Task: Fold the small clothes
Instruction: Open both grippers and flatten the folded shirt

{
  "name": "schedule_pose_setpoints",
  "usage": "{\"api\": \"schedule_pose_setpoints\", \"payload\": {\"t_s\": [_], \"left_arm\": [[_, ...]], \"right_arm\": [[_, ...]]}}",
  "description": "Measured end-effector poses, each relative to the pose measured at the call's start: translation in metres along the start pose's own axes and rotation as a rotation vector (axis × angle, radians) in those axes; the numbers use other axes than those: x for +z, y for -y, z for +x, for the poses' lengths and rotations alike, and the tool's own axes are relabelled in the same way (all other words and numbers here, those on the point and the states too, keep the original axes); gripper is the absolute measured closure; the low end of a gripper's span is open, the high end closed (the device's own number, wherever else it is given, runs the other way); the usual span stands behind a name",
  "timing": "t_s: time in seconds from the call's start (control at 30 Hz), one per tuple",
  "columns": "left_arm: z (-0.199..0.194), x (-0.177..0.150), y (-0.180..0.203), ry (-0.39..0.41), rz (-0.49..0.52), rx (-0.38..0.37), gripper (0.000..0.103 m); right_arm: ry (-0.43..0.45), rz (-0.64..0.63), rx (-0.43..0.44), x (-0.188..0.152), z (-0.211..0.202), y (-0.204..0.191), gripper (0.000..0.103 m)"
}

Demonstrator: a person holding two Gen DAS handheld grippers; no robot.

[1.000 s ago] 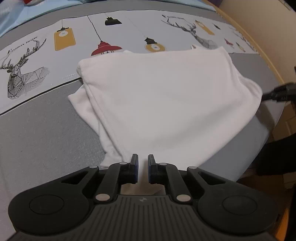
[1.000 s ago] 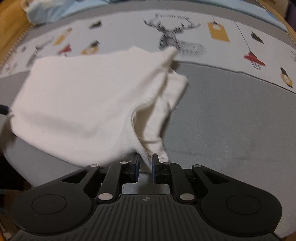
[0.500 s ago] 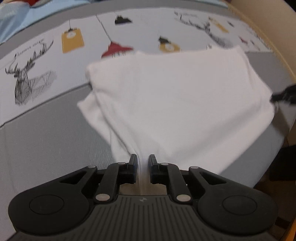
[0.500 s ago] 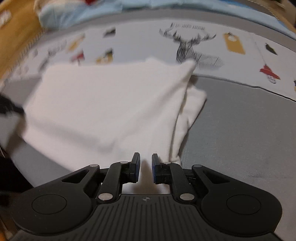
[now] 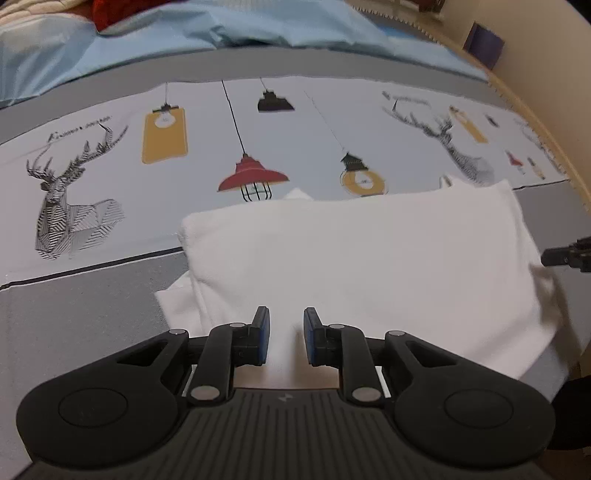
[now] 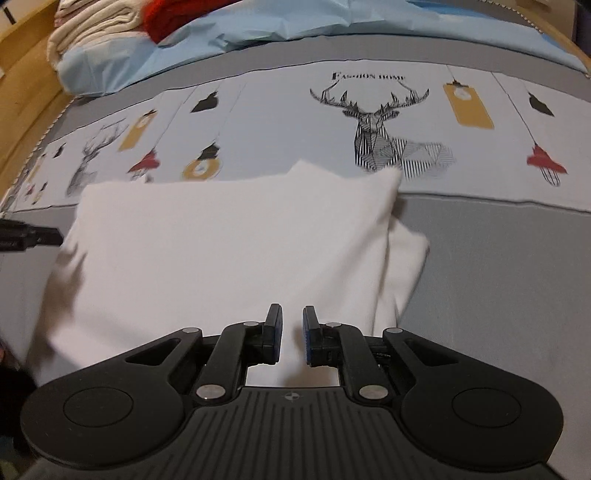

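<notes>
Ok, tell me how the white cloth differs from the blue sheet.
The cloth is white, the sheet pale blue. The cloth lies close by, the sheet at the far end. The cloth is folded fairly flat, the sheet rumpled. Both are plain, unprinted fabric.

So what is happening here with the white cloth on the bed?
A person is folding a small white garment on a bed cover printed with deer and lamps, using a handheld gripper in each hand. The left gripper and the right gripper each sit at the near edge of the garment, jaws slightly apart with white fabric between them. Whether they are gripping it, I cannot tell. The garment looks partly folded, with a sleeve sticking out at one side.
</notes>
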State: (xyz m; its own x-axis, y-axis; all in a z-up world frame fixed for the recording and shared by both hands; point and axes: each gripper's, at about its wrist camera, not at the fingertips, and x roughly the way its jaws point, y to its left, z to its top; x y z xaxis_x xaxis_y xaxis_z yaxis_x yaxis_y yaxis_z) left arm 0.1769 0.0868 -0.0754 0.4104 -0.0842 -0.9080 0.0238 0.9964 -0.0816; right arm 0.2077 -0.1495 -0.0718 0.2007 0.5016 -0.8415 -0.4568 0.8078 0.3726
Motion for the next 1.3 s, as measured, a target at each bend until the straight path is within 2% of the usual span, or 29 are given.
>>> {"api": "schedule_pose_setpoints", "payload": {"t_s": [0.07,0.13,0.2,0.3,0.37,0.43,0.5,0.57,0.63,0.67,0.7,0.73,0.8,0.83,0.9,0.93,0.97,1.0,1.03,1.07,1.13,1.3], "left_arm": [[0.023,-0.002,-0.003,-0.094,-0.017,0.032,0.082],[0.041,-0.006,-0.009,-0.180,-0.031,0.088,0.082],[0.038,0.002,-0.010,-0.156,-0.056,0.089,0.082],[0.019,0.022,0.000,-0.014,-0.008,0.089,0.081],[0.017,0.029,0.001,0.022,-0.034,0.062,0.081],[0.030,0.032,-0.003,-0.001,-0.055,0.069,0.081],[0.047,0.029,-0.009,-0.059,-0.062,0.115,0.081],[0.055,0.025,-0.018,-0.086,-0.084,0.131,0.081],[0.046,0.029,-0.024,-0.054,-0.130,0.117,0.081],[0.038,0.031,-0.027,-0.013,-0.142,0.113,0.080],[0.032,0.032,-0.031,0.031,-0.151,0.109,0.078],[0.032,0.030,-0.036,0.042,-0.164,0.119,0.071],[0.043,0.023,-0.046,-0.050,-0.209,0.147,0.070],[0.045,0.020,-0.049,-0.074,-0.217,0.152,0.070],[0.030,0.020,-0.048,-0.032,-0.210,0.166,0.070],[0.017,0.022,-0.045,0.017,-0.170,0.140,0.066],[0.000,0.022,-0.041,0.072,-0.159,0.126,0.048],[-0.020,0.022,-0.038,0.137,-0.145,0.108,0.038],[-0.036,0.021,-0.038,0.183,-0.134,0.108,0.021],[-0.050,0.021,-0.036,0.215,-0.127,0.122,0.015],[-0.080,0.018,-0.034,0.265,-0.121,0.155,0.015],[-0.151,-0.021,-0.033,0.355,-0.126,0.196,0.015]], "right_arm": [[-0.041,0.006,-0.049,0.001,0.020,0.003,0.091],[-0.156,0.019,-0.120,-0.003,0.042,0.008,0.091],[-0.145,0.040,-0.108,0.004,0.041,0.007,0.091],[-0.003,0.054,-0.070,0.023,0.021,0.002,0.091],[0.056,0.088,-0.069,0.032,0.021,0.006,0.090],[0.050,0.110,-0.120,0.036,0.034,0.014,0.090],[0.004,0.136,-0.170,0.036,0.052,0.024,0.090],[-0.014,0.162,-0.178,0.035,0.060,0.029,0.091],[0.010,0.176,-0.187,0.035,0.056,0.028,0.090],[0.036,0.181,-0.181,0.036,0.054,0.028,0.090],[0.061,0.181,-0.170,0.036,0.052,0.027,0.090],[0.057,0.178,-0.171,0.036,0.058,0.029,0.090],[-0.015,0.179,-0.196,0.030,0.069,0.034,0.090],[-0.006,0.182,-0.201,0.029,0.067,0.033,0.090],[0.013,0.211,-0.204,0.031,0.054,0.030,0.090],[0.041,0.230,-0.196,0.031,0.042,0.027,0.089],[0.084,0.237,-0.180,0.031,0.028,0.023,0.088],[0.121,0.224,-0.172,0.031,0.014,0.017,0.086],[0.149,0.197,-0.180,0.030,0.002,0.008,0.080],[0.172,0.162,-0.197,0.029,-0.009,-0.004,0.075],[0.218,0.094,-0.218,0.024,-0.029,-0.032,0.069],[0.293,-0.014,-0.127,-0.004,-0.065,-0.104,0.063]]}}
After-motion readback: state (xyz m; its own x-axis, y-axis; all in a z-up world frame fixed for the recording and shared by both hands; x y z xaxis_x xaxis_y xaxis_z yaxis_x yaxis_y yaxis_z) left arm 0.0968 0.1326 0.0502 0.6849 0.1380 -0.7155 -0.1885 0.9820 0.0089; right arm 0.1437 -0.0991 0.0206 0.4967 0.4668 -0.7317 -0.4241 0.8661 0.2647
